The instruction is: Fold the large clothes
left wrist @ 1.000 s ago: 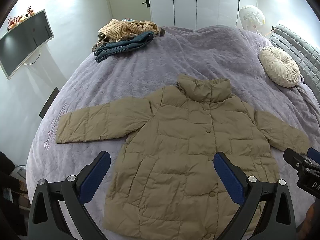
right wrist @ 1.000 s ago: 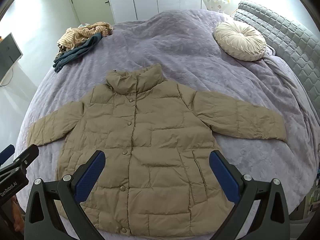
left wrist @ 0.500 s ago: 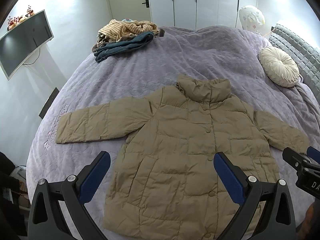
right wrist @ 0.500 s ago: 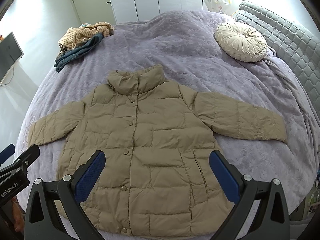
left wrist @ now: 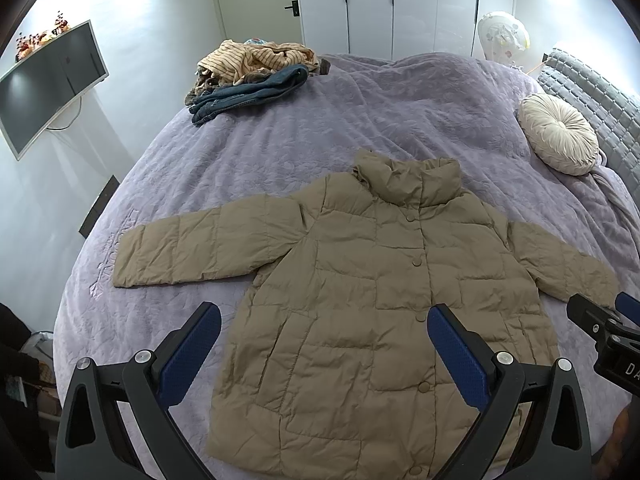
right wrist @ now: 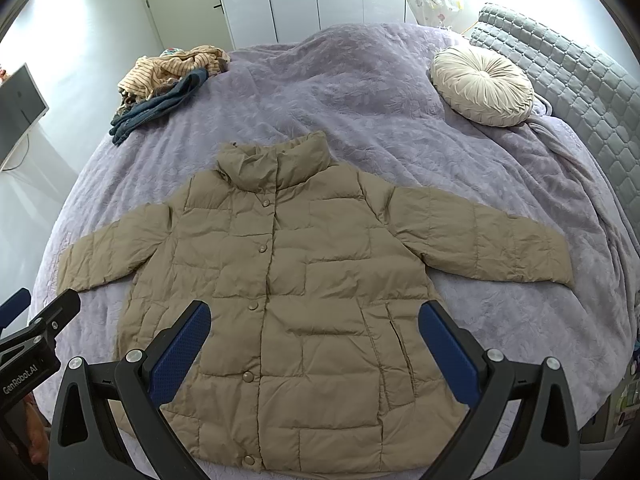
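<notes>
Your jacket (left wrist: 372, 304) lies flat on the bed (left wrist: 304, 140), front up and buttoned shut, its collar pointing away from you and its hem toward you. It is a tan quilted jacket with a row of buttons (right wrist: 262, 247) down the middle. Both sleeves are spread out to the sides: the one on your left (left wrist: 200, 248) reaches toward the bed's left edge, the one on your right (right wrist: 492, 244) slopes down toward the right edge. A slit pocket (right wrist: 394, 332) shows on the right half of the front.

Your left tongs (left wrist: 324, 354) hang above the hem, spread wide with nothing between them; one blue pad (left wrist: 188, 356) is over the bare purple bedspread beside the jacket and the other is over the jacket's front. Your right tongs (right wrist: 314, 348) are likewise spread wide and hold nothing, both pads over the lower front of the jacket. Whether either pair touches the fabric you cannot tell from these views.

Farther off, a pile of clothes (left wrist: 252, 72), striped and dark blue, sits at the far left of the bed, well apart from the jacket. A round cream cushion (right wrist: 482, 86) rests at the far right beside the grey padded headboard (right wrist: 580, 84). A screen (left wrist: 44, 88) hangs on the left wall, and white wardrobe doors (left wrist: 384, 4) stand behind the bed.
</notes>
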{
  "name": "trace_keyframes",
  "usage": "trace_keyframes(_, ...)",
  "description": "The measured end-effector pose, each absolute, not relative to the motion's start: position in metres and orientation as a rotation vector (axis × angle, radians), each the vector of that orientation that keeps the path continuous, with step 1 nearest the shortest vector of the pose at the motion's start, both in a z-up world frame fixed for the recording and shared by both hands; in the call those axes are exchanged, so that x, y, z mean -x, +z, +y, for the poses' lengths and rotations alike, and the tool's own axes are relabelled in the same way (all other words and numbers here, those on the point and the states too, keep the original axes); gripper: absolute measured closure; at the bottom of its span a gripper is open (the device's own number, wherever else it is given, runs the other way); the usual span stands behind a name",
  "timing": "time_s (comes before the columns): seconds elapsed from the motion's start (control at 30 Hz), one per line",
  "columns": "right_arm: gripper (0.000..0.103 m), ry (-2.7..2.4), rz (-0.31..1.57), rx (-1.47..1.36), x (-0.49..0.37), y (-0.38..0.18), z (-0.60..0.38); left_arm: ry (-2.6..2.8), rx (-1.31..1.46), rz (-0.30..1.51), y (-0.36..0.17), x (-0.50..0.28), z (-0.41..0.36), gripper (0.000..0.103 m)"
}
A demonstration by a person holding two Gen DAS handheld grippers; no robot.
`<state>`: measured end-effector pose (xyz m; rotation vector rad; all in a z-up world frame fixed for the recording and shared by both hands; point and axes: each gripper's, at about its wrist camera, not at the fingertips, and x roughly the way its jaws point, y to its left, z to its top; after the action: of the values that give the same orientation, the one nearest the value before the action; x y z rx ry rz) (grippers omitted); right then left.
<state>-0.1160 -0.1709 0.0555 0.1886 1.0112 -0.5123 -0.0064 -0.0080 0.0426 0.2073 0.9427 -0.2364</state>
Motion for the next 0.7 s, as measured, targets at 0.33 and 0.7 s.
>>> trace_keyframes(0.33,0.000,-0.512,1.010,-0.187,0.1161,0.0566,-0.1700,-0.237,-0.211,0.939,0.0443,0.0086,-0.0067,0.000)
trace_keyframes(0.7,0.000,-0.510,1.008,-0.186,0.1160,0.0569,-0.1692,-0.239,-0.210,0.941,0.0451,0.0086,-0.0068,0.000)
